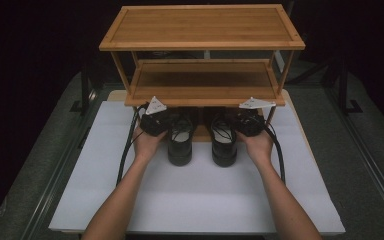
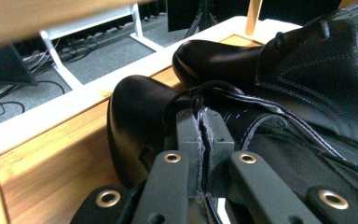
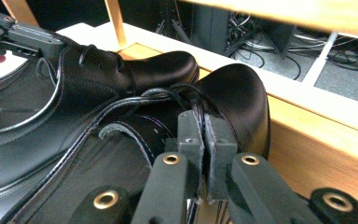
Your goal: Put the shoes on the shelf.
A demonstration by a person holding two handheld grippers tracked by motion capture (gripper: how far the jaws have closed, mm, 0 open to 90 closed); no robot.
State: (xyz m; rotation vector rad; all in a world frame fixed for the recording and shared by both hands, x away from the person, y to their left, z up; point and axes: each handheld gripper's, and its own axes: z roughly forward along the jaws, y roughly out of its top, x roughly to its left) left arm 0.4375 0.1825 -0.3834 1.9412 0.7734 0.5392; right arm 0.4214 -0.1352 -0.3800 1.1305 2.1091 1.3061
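Observation:
Two black leather lace-up shoes stand side by side, toes pointing under the bamboo shoe rack (image 1: pixel 202 80). My left gripper (image 1: pixel 159 124) is shut on the outer side of the left shoe (image 1: pixel 180 145). My right gripper (image 1: pixel 245 124) is shut on the outer side of the right shoe (image 1: pixel 224 146). In the left gripper view the left gripper (image 2: pixel 204 127) pinches the leather edge by the laces of the left shoe (image 2: pixel 135 112). In the right gripper view the right gripper (image 3: pixel 199 128) pinches the same edge of the right shoe (image 3: pixel 240 93). Both toes rest over the rack's bottom board (image 2: pixel 51 154).
The rack has a top shelf (image 1: pixel 202 25) and a middle shelf overhanging the shoes' toes. It stands at the far end of a white mat (image 1: pixel 200 195) on the table. Both forearms reach in from the near edge. Dark floor and stands surround the table.

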